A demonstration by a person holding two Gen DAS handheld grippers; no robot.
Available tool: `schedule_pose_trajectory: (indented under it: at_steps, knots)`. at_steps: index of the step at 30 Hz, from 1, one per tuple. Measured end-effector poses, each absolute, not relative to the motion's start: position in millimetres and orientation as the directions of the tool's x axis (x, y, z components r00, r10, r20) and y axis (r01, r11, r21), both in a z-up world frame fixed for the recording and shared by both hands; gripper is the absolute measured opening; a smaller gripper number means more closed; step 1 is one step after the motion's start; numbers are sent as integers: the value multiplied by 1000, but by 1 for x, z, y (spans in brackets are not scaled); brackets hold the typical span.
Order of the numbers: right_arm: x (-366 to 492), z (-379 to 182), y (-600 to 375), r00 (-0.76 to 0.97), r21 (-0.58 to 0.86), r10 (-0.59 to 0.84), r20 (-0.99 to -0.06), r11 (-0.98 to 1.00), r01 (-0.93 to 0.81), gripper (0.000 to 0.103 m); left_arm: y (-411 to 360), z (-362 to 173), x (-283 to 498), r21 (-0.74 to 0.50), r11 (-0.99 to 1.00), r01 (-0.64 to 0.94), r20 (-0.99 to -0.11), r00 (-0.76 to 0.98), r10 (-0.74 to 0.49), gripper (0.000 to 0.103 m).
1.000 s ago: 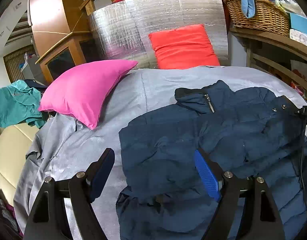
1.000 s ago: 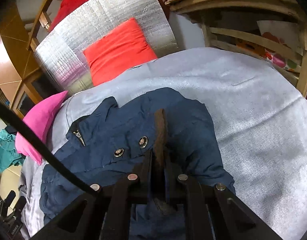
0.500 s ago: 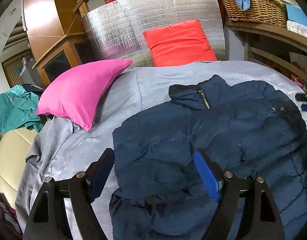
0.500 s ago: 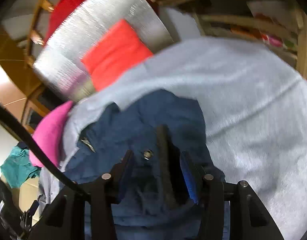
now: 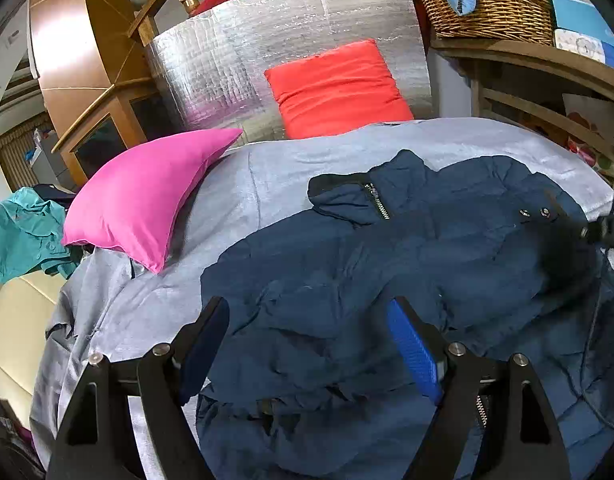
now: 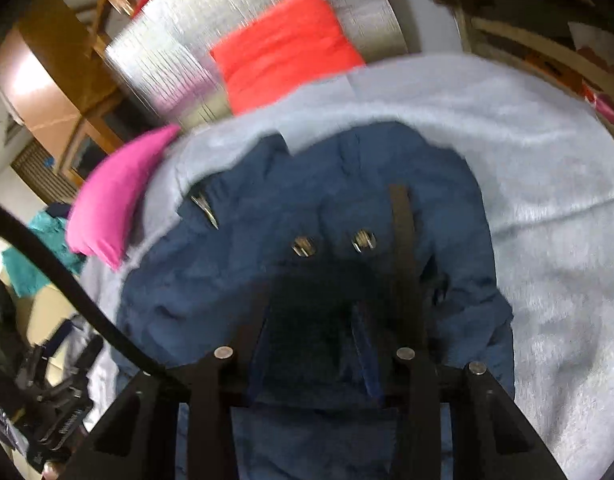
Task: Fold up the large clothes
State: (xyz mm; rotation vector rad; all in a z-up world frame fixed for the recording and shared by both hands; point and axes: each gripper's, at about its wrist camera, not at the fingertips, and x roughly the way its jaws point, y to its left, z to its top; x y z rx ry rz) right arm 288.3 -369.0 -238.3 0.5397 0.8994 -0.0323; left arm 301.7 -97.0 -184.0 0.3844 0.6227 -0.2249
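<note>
A navy jacket (image 5: pixel 407 280) lies on a grey bedspread (image 5: pixel 267 168). The left gripper (image 5: pixel 311 344) hovers wide apart; the right gripper (image 6: pixel 311 320), blurred, has just been closing, seemingly gripping nothing.

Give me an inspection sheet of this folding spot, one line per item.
Surface: grey bedspread, wrinkled.
Job's things: navy jacket spread out, zipper near the collar.
Clutter: pink pillow, red cushion, teal garment off the bed.
Grippers: left gripper open above the jacket; right gripper has just been closing, jaws apart over jacket fabric, blurred.
Cables: black cable crossing the right view.
Surroundings: wicker basket, wooden shelf, silver foil panel.
</note>
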Motion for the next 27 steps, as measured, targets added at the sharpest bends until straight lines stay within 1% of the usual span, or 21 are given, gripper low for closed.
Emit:
schedule_pose_trajectory:
  at_steps: [3,11,15,17,18,20,22,25,27]
  knots:
    - [291,-252,-371,587,436,212,-782,858,271,40,-100,-184,301,284,903,323,-606,790,-92,82]
    - [288,-251,-376,583,452,232,-779,852,264,40,-109,-185,299,292,895,336,-606,789,-99,82]
    - [284,-242,-383,609,495,258,-750,830,258,40,-111,-188,301,303,893,332,-611,787,-85,82]
    - [280,-234,-390,642,513,248,-725,817,264,41,-109,-192,306,316,894,319,-621,782,-60,82]
    - [277,-230,-397,665,525,236,-709,806,274,43,-105,-193,311,321,897,304,-627,778,-39,82]
    - [271,-227,-415,699,563,220,-681,768,306,43,-93,-196,320,308,911,274,-647,762,-11,82]
    - [269,-230,-428,713,604,225,-665,723,335,43,-72,-197,336,254,942,219,-685,728,15,82]
    - [271,-244,-442,701,648,253,-667,661,378,43,-34,-201,357,166,980,112,-732,680,46,82]
    - [274,-253,-441,683,656,276,-676,647,388,43,-22,-210,367,164,984,69,-751,655,79,82]
